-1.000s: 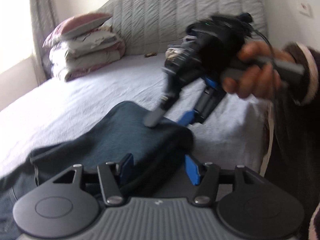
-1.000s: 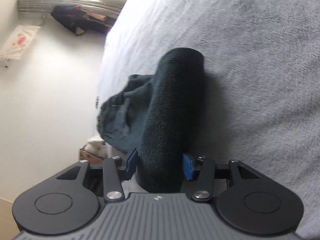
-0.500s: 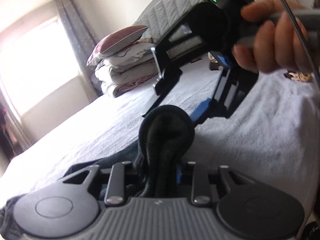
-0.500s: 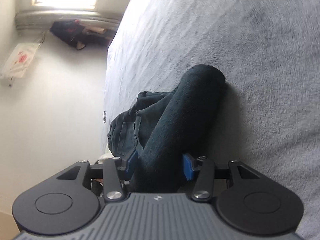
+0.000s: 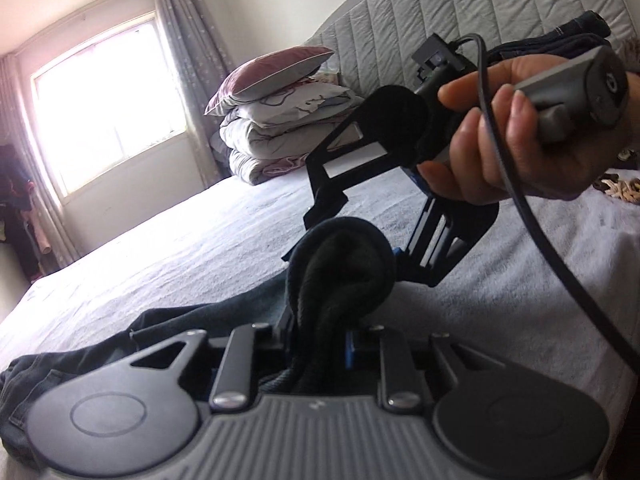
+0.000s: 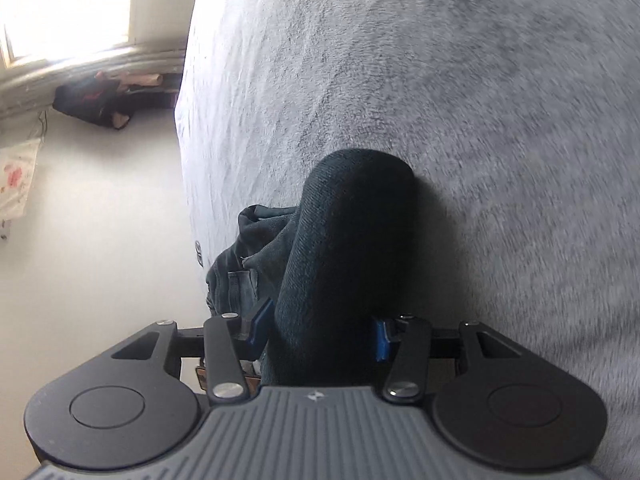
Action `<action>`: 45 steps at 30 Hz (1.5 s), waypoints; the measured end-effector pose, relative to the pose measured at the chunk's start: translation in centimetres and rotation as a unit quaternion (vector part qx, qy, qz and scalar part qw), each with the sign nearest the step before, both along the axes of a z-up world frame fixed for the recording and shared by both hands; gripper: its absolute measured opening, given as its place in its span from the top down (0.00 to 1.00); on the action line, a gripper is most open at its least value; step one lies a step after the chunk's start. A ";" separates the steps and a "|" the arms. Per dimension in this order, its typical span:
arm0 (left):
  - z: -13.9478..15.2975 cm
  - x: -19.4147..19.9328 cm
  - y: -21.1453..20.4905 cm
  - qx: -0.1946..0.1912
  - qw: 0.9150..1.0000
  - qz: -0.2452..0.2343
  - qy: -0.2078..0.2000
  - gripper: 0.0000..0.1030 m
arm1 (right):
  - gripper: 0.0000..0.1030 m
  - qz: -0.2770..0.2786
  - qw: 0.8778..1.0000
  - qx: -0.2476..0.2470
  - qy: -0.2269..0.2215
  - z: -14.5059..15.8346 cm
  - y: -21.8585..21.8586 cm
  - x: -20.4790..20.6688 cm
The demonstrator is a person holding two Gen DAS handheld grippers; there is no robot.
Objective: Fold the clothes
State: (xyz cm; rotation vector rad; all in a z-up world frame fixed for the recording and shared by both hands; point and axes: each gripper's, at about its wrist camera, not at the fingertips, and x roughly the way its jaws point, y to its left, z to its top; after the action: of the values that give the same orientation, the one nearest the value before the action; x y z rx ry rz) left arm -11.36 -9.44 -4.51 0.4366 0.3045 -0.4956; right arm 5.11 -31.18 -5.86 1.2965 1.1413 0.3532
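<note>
Dark jeans (image 5: 340, 276) lie on the grey-blue bed cover, with one folded, bunched end lifted. My left gripper (image 5: 318, 350) is shut on that bunched end, close to the camera. My right gripper (image 6: 320, 332) is shut on the same thick fold of the jeans (image 6: 348, 248); it also shows in the left wrist view (image 5: 400, 256), held by a hand just beyond the fold. The rest of the jeans trails left across the bed (image 5: 80, 364) and hangs crumpled in the right wrist view (image 6: 236, 264).
The bed cover (image 5: 200, 240) stretches wide to the left and behind. A stack of pillows and folded bedding (image 5: 280, 132) sits against the quilted headboard (image 5: 440, 12). A window (image 5: 108, 104) with curtains lies to the left. A black cable (image 5: 560, 260) hangs from the right gripper.
My left gripper closed on the jeans' folded end and tilted up. Both grippers have lifted the fold off the bed, and the right gripper's hand has come nearer.
</note>
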 end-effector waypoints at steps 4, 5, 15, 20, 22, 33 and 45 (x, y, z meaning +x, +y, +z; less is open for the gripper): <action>0.5 0.2 -0.8 -0.006 1.000 0.015 0.001 0.79 | 0.71 -0.009 0.999 -0.022 -0.021 0.9 0.6 0.9; 0.8 0.5 -1.0 -0.012 1.000 0.020 0.002 0.79 | 0.74 -0.008 0.999 -0.035 -0.038 1.5 0.8 1.1; 3.0 2.5 -5.3 -0.042 0.999 0.021 -0.006 0.78 | 0.78 -0.031 0.982 -0.097 -0.161 6.3 -3.1 1.7; 0.3 3.4 -6.7 -0.023 0.999 0.004 0.049 0.74 | 0.75 -0.025 0.984 -0.152 -0.091 3.4 -4.0 2.3; -0.5 3.6 -6.1 -0.023 0.997 -0.016 0.073 0.71 | 0.69 -0.018 0.982 -0.179 -0.063 2.8 -3.9 2.3; 3.3 5.8 1.8 -0.099 0.971 -0.105 0.190 0.38 | 0.57 -0.062 0.886 -0.413 -0.202 7.1 -4.5 -3.1; 1.2 15.9 12.4 -0.264 0.917 0.047 0.295 0.32 | 0.70 0.104 0.805 -0.482 -0.330 4.8 4.0 -5.1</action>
State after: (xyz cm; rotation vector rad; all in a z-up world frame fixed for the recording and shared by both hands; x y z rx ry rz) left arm 4.57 2.96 -3.33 -0.2699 0.7456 -0.5848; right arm -0.01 -27.21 -1.10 0.0969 0.6675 0.2807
